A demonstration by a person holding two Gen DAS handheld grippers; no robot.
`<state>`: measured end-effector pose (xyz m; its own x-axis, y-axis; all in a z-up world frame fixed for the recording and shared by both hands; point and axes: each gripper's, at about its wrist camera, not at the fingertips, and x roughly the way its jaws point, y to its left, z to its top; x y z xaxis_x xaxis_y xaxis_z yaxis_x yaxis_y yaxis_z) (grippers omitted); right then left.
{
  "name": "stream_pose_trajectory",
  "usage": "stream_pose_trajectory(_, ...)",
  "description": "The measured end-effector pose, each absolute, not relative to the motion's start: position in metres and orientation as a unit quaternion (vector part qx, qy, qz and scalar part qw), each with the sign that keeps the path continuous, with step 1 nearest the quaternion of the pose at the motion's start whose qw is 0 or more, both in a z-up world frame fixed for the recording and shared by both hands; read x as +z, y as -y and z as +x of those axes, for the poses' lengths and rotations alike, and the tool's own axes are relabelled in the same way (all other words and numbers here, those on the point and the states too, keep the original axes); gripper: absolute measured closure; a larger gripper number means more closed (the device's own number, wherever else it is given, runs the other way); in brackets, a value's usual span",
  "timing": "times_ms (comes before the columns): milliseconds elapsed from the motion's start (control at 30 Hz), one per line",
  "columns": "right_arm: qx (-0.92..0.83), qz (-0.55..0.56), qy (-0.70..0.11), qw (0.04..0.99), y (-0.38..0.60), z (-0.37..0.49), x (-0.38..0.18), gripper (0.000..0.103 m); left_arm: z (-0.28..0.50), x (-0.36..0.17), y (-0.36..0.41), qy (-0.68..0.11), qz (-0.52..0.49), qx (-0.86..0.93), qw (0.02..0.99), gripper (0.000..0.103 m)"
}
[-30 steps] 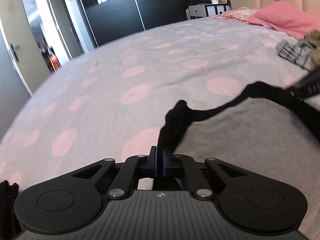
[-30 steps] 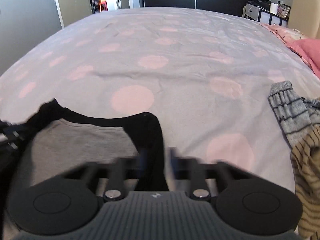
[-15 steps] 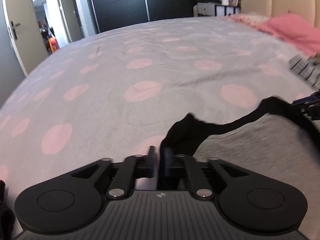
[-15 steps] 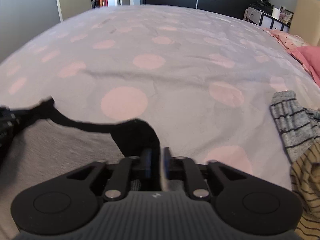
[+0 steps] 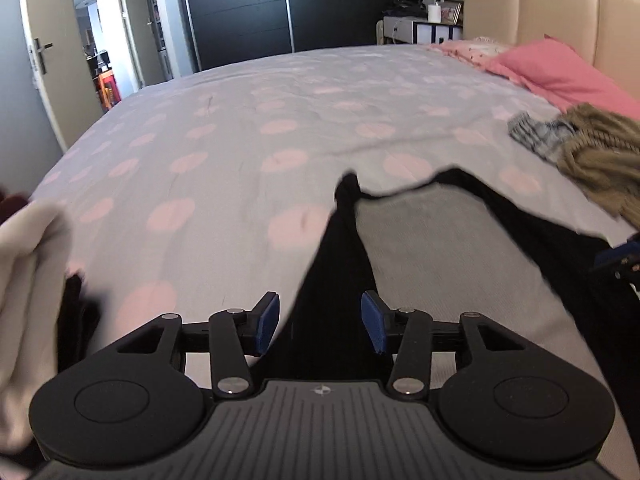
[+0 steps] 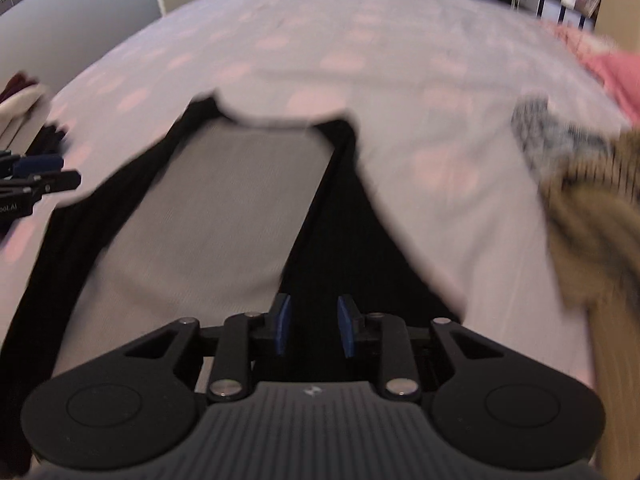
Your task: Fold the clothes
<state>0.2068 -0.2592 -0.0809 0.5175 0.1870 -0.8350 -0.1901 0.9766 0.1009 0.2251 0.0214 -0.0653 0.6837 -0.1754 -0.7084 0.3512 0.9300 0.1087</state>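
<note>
Fingers [image 5: 267, 322] of both grippers released — left [image 5: 320, 326] widening, right [image 6: 314, 326] narrowing — each astride a black sleeve of the grey shirt [image 6: 224, 200] flat on the bed [image 5: 280, 128]; brown sweater [image 5: 600, 160] lies nearby.

- A home bedroom: a wide bed [image 5: 248, 132] under a pink-dotted cover.
- At its head, a padded headboard [image 5: 560, 20] and pink pillow [image 5: 560, 72].
- Beyond the bed, a dark sliding wardrobe [image 5: 288, 12].

Garment [image 5: 432, 248]: matt grey ribbed knit, black trim. Bedspread [image 5: 240, 140]: smooth cotton-like cloth. Headboard [image 5: 560, 12]: padded, smooth.
</note>
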Motion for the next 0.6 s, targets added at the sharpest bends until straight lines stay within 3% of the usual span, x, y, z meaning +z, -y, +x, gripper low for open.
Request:
stream_pose_trajectory(200,0.14,0.013,-0.507,0.851,0.238,0.138,-0.092,0.074,0.149,-0.061,-0.046,-0.39,0.091,-0.109,0.91,0.059)
stream_pose_trajectory(600,0.187,-0.017,-0.493,0.85,0.17,0.081,-0.082,0.073,0.037,-0.071,-0.102,-0.415,0.032,-0.014,0.909,0.059)
